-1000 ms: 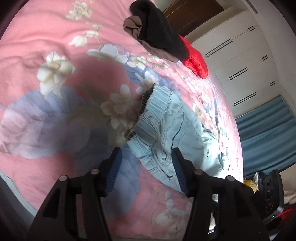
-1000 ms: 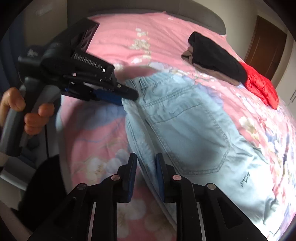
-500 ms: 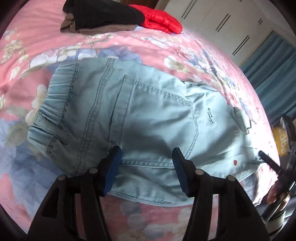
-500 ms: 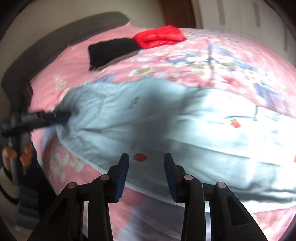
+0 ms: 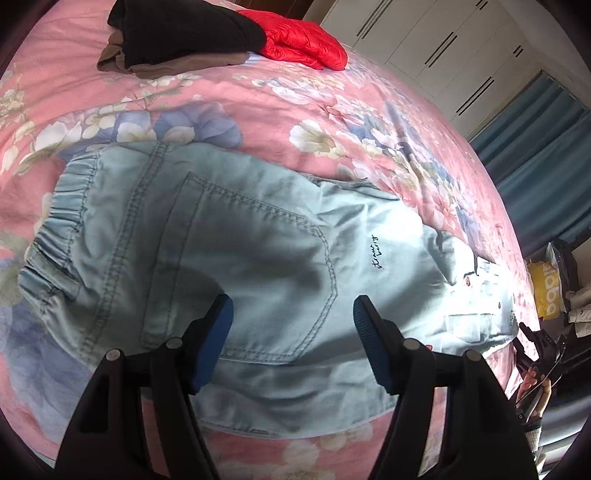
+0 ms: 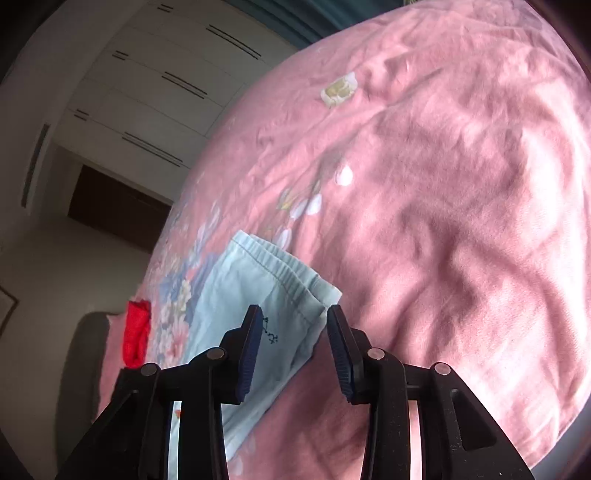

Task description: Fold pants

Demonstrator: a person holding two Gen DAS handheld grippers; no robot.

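Note:
Light blue jeans (image 5: 221,229) lie flat on the pink floral bedspread (image 5: 332,110), elastic waistband at the left, back pocket up. My left gripper (image 5: 292,306) hovers over the seat below the pocket. Its jaws are opening, with nothing pinched between the blue pads. At the far right edge a hand holds my right gripper (image 5: 535,343) by the leg ends. In the right wrist view the stacked leg cuffs (image 6: 288,273) lie just ahead of my right gripper (image 6: 293,314). It is open above the leg fabric, its pads apart from the cloth.
A pile of black and brown clothes (image 5: 184,33) and a red jacket (image 5: 303,40) sit at the far side of the bed. White wardrobe doors (image 5: 443,48), blue curtains (image 5: 546,155) and a yellow bag (image 5: 546,291) stand beyond the bed edge. Bare bedspread (image 6: 443,184) stretches past the cuffs.
The right gripper swept from the waistband along the legs to the cuffs, rolling over and widening. The left gripper let go of the waistband corner, moved over the seat and opened wider.

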